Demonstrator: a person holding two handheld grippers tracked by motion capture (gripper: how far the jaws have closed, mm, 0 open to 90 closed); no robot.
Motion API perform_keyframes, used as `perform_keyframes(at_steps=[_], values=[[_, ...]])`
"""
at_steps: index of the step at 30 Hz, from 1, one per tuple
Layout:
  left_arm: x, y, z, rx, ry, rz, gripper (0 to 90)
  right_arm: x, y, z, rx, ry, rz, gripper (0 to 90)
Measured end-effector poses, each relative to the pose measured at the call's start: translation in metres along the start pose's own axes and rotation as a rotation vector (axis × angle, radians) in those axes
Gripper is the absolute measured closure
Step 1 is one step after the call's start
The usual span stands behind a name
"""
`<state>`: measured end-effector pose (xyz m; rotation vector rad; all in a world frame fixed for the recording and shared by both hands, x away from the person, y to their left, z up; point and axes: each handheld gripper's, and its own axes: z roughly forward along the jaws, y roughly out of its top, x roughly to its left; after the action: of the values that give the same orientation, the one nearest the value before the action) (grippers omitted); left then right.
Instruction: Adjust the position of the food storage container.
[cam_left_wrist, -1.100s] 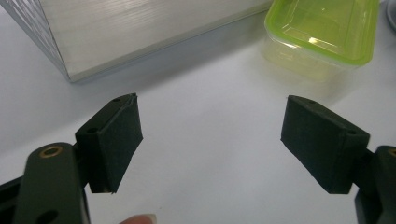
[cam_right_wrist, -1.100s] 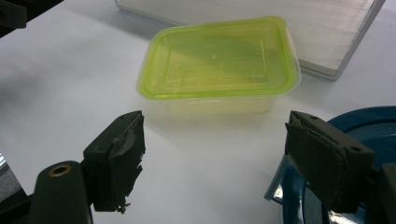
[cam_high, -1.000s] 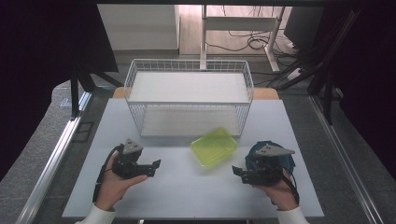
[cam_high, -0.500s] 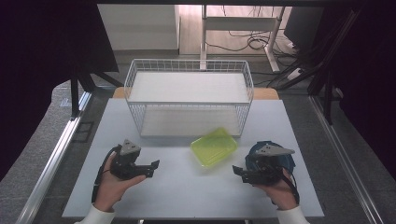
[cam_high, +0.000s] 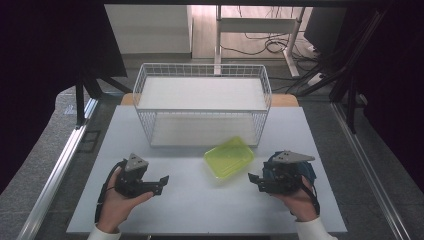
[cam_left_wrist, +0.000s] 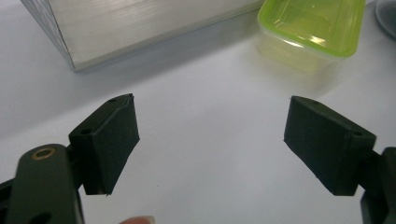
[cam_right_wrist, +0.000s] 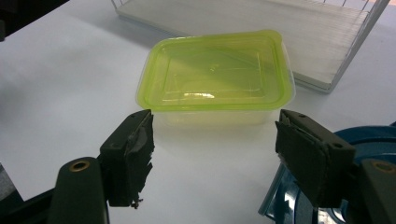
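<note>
White table carries everything, with bare surface between the two hands. Largest on it is the wire basket, standing at the far middle, its white mesh walls upright and a pale board lying flat inside. Just in front of the basket's right near corner sits the green box, a shallow translucent container with its lid on, turned slightly askew to the table edge. In the right gripper view the box lies straight ahead of the jaws, close but not between them, with the basket behind it. A blue round thing shows at the lower right of that view, partly hidden by the jaw.

The right hand-held gripper rests near the table's front right, just beside the box and pointing left; its jaws have just been closing a little yet stand apart with nothing between them. The left hand-held gripper rests at the front left, well apart from the box and pointing right, jaws wide apart over bare table. In the left gripper view the box sits at the upper right.
</note>
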<state>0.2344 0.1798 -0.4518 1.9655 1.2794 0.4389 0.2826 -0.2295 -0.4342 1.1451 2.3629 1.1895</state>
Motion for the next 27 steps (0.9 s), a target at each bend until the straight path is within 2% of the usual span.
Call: perform_keyframes(at_steps=[5,7,10,16,20,27], values=[[-0.001,-0.004,-0.002,0.004,-0.015,-0.013,17.4,-0.005,0.006,0.001,0.007,0.006,0.002,29.8],[0.0,-0.004,-0.001,0.008,-0.019,-0.009,17.2,-0.009,0.009,0.002,0.041,-0.007,0.002,30.7],[0.002,-0.005,-0.001,0.008,-0.025,-0.007,17.1,-0.019,0.014,0.002,0.093,-0.051,0.002,32.2],[0.002,-0.004,-0.001,0.006,-0.031,-0.005,17.0,-0.04,0.022,-0.004,0.119,-0.092,0.031,37.6],[0.002,-0.004,0.002,0.015,-0.032,-0.002,16.8,-0.053,0.025,-0.009,0.14,-0.121,0.047,44.0],[0.002,-0.004,0.004,0.026,-0.023,0.0,16.5,-0.084,0.035,-0.014,0.203,-0.184,0.052,63.6]])
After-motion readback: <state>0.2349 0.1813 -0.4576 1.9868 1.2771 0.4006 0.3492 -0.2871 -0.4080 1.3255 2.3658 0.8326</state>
